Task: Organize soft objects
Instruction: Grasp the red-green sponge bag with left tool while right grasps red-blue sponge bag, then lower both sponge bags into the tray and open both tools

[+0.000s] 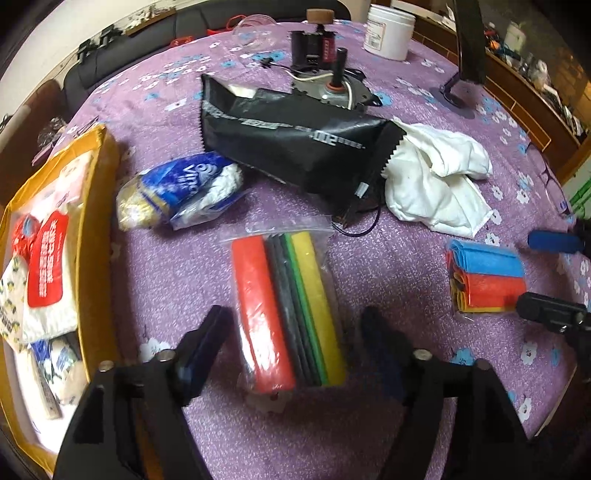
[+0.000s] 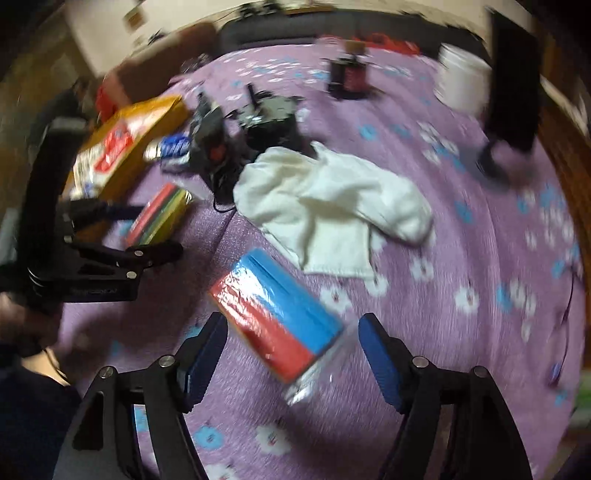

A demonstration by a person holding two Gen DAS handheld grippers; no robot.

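Observation:
My left gripper is open, its fingers either side of a clear bag of red, grey, green and yellow felt sheets lying on the purple cloth. My right gripper is open around a second bag of blue and red folded cloths; that bag also shows in the left wrist view, with the right gripper's fingertips at its right end. A white towel lies crumpled beyond. A blue and white wrapped pack lies left of centre. The left gripper shows in the right wrist view.
A yellow cardboard box with soft packs inside stands at the left. A black bag, a motor with wires, a white jar and a black lamp stand crowd the back of the round table.

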